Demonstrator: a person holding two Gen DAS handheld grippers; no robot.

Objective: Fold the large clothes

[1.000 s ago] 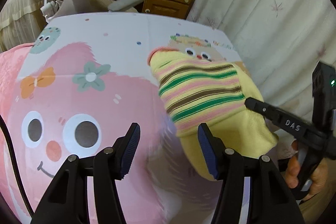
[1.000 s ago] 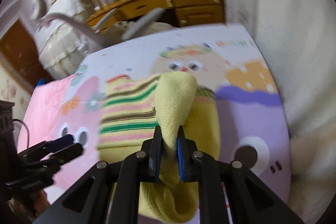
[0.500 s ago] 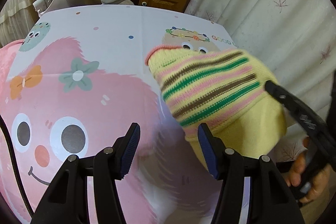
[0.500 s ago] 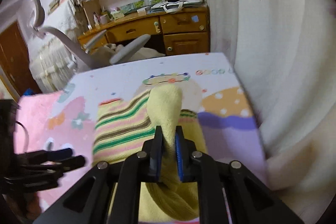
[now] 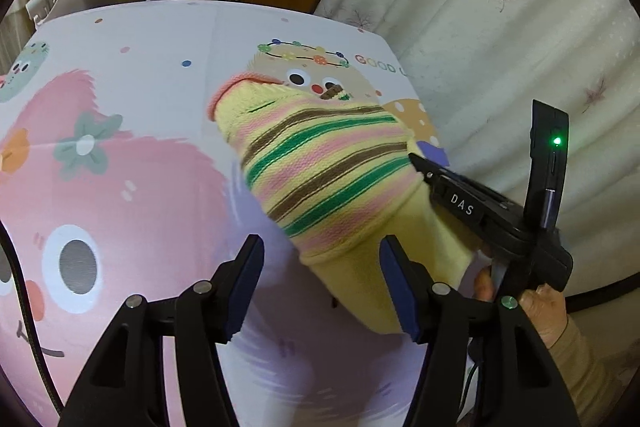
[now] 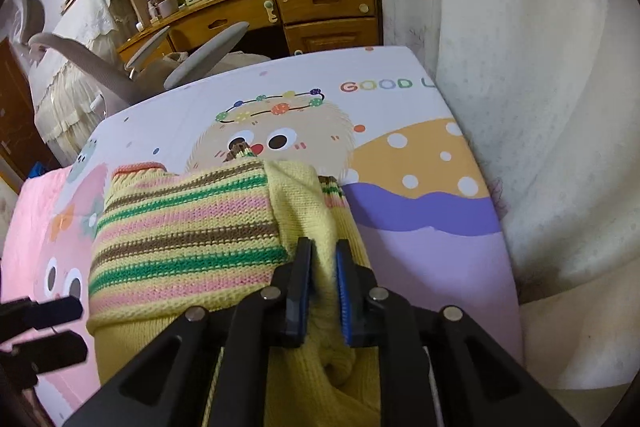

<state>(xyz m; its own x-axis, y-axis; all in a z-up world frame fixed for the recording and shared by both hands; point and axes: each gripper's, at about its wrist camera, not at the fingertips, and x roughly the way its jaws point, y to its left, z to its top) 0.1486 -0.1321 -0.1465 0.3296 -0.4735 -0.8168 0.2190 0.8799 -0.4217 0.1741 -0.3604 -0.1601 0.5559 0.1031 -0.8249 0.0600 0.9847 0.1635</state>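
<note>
A yellow knit sweater [image 5: 320, 163] with pink, green and brown stripes lies partly folded on the cartoon bed sheet [image 5: 132, 155]. My right gripper [image 6: 322, 267] is shut on a yellow fold of the sweater [image 6: 180, 227] and holds its near right edge up off the bed. In the left wrist view the right gripper [image 5: 416, 159] shows at the sweater's right side. My left gripper [image 5: 322, 267] is open and empty, just in front of the sweater's near yellow hem. In the right wrist view the left gripper [image 6: 60, 327] shows low at the left.
A white curtain [image 6: 540, 107] hangs along the bed's right edge. A wooden desk [image 6: 304, 11] with drawers and a grey office chair [image 6: 120, 75] stand beyond the bed's far end. The sheet's pink half [image 5: 80, 227] lies left of the sweater.
The right gripper has lifted the sweater's right side and drawn it toward the near edge of the bed. The left gripper has stayed open and edged closer to the hem.
</note>
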